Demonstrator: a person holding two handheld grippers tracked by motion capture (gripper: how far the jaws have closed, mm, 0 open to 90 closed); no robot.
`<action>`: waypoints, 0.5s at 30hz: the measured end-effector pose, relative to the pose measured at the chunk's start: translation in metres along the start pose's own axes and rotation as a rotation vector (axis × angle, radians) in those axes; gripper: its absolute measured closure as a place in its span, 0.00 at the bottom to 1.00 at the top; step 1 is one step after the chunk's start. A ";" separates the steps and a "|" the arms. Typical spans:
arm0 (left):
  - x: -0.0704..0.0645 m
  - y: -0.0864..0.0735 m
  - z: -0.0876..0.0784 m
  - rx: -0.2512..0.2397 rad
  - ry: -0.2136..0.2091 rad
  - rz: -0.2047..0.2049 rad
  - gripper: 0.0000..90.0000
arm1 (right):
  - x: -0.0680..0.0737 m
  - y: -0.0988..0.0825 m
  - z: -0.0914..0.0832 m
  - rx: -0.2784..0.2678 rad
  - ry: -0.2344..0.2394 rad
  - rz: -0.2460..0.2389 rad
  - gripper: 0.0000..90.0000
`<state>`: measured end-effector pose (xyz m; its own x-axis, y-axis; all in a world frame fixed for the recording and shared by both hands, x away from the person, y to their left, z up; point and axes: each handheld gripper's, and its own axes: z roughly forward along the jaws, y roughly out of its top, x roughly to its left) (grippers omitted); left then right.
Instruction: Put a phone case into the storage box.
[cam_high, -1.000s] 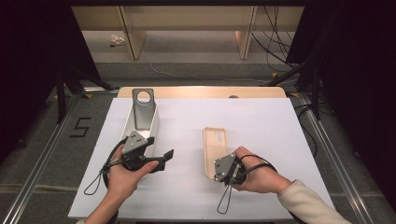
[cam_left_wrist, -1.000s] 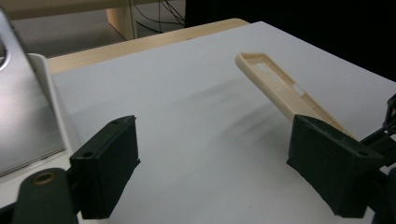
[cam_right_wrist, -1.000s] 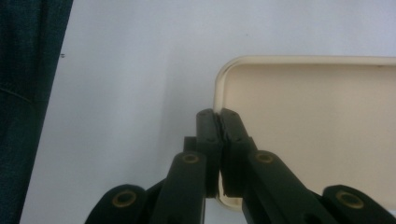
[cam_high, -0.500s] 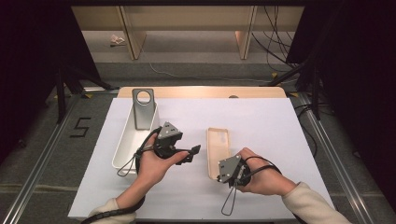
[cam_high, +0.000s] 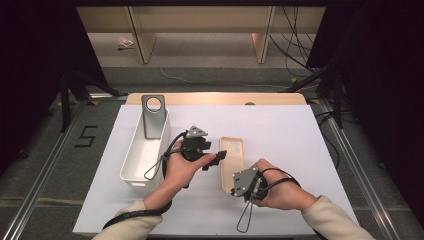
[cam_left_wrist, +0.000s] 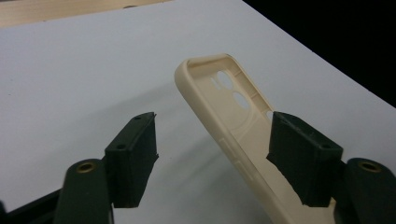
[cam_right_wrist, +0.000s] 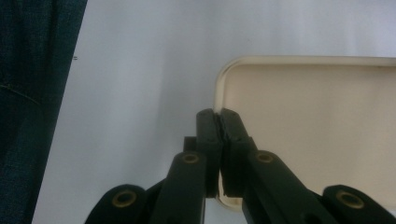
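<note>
So the thing being worked on is a beige phone case (cam_high: 232, 162), lying open side up on the white sheet covering the bench (cam_high: 300, 150), just right of the white bin (cam_high: 142, 155) with the grey stand (cam_high: 153, 116) leaning in its far end.

The right claw (cam_right_wrist: 219, 122) is clamped tight on the case's rim at a near corner, so it's pinning that end. The left claw (cam_left_wrist: 212, 158) has just been closing, but its pads aren't touching anything yet: in the left gripper view the case's long side wall sits in the gap between them, one pad outside the case and the other over its inside, near the camera cutouts.

Handling-wise, I'd guess this is a light, bendy silicone or soft plastic shell. It won't break, but the thin wall will flex and twist if you pull on one edge. Probably a bit grippy rather than slick. Best bet is pinching the side wall mid-length, away from the button cutouts where it's weakest, with the right claw holding the corner steady.
</note>
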<state>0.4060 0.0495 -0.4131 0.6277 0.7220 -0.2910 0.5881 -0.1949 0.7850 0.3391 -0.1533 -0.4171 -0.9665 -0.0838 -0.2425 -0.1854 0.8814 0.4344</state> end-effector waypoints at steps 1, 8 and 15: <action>0.001 0.001 0.001 0.003 0.000 -0.011 0.39 | 0.000 0.000 0.000 0.000 0.002 -0.002 0.99; 0.006 0.009 0.009 0.046 -0.032 -0.070 0.54 | 0.002 0.001 0.001 0.001 0.007 -0.002 0.99; 0.007 0.010 0.011 0.048 -0.068 -0.120 0.70 | 0.002 0.002 0.001 -0.002 0.004 -0.010 0.99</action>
<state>0.4218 0.0449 -0.4131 0.5834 0.6956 -0.4194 0.6840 -0.1423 0.7155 0.3371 -0.1513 -0.4172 -0.9652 -0.0946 -0.2438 -0.1957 0.8798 0.4333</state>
